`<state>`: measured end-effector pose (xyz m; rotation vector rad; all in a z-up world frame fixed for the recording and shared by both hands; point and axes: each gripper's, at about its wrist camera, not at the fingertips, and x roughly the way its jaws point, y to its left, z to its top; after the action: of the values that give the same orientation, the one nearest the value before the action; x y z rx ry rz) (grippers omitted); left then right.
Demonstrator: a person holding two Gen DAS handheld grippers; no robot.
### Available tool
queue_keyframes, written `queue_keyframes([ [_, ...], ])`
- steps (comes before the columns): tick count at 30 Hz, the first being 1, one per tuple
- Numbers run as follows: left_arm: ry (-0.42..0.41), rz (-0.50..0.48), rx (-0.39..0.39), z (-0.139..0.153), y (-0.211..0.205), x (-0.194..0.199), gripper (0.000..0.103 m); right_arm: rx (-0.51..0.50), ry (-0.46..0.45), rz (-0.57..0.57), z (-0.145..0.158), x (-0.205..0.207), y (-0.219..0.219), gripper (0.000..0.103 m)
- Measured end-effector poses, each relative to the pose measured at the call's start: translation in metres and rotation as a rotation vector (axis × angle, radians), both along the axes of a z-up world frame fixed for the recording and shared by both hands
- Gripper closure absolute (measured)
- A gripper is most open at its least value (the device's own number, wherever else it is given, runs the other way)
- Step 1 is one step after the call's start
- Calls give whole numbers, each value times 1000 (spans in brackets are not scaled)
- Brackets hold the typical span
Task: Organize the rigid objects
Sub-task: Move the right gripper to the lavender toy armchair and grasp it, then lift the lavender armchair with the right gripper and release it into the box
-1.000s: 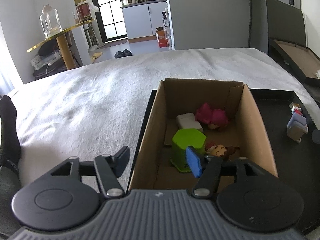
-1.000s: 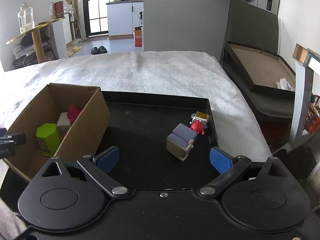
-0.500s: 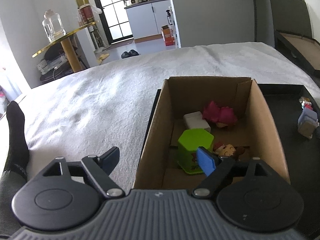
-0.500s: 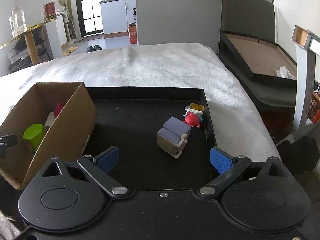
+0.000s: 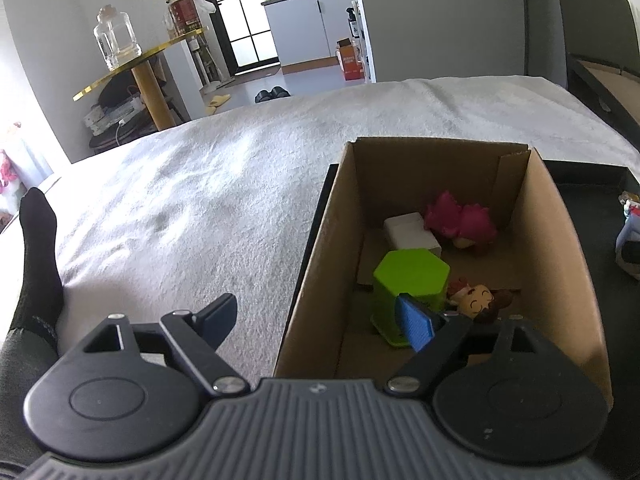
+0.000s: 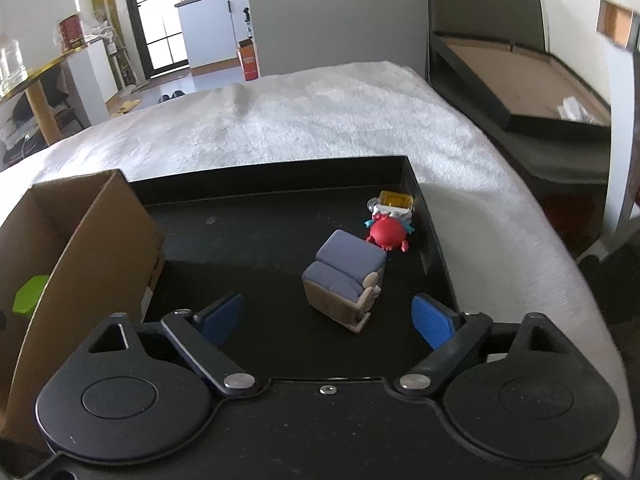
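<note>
A cardboard box (image 5: 560,240) stands at the left end of a black tray (image 6: 260,240) on a white bed. In it lie a green hexagonal container (image 5: 412,280), a white block (image 5: 408,232), a pink figure (image 5: 460,222) and a small smiling doll (image 5: 478,298). My left gripper (image 5: 320,318) is open and empty, straddling the box's near left wall. On the tray stand a toy armchair (image 6: 344,280), a red toy (image 6: 388,234) and a yellow-topped toy (image 6: 394,202). My right gripper (image 6: 326,318) is open and empty, just in front of the armchair.
The box (image 6: 80,240) shows at the left of the right wrist view. A black-socked leg (image 5: 36,256) lies on the bed at the far left. A gold side table (image 5: 140,68) with a glass jar stands beyond the bed. A dark bed frame (image 6: 520,92) is at the right.
My right gripper has moved forward, closer to the toy armchair. My left gripper has drawn back and shifted a little left of the box. Both stay open.
</note>
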<state>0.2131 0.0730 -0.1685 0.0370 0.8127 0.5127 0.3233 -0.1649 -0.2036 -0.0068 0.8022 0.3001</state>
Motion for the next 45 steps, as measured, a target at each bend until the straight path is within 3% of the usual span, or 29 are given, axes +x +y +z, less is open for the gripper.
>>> queue_keyframes([
  [9,9,-4,-13,-3,0,2,18,17,12,-35,-9,20,3,37],
  [15,11,2,-10,-5,0,2,18,13,4,3,-8,22,9,38],
  [18,11,2,-10,-5,0,2,18,-31,-14,28,-8,20,13,55],
  [35,5,-3,-22,-4,1,-2,18,-84,31,189,-4,-32,9,56],
  [41,6,-1,-27,-5,2,-3,18,-102,53,163,0,-31,2,51],
  [45,6,4,-30,-5,3,-3,18,-95,56,123,-1,-28,-4,42],
])
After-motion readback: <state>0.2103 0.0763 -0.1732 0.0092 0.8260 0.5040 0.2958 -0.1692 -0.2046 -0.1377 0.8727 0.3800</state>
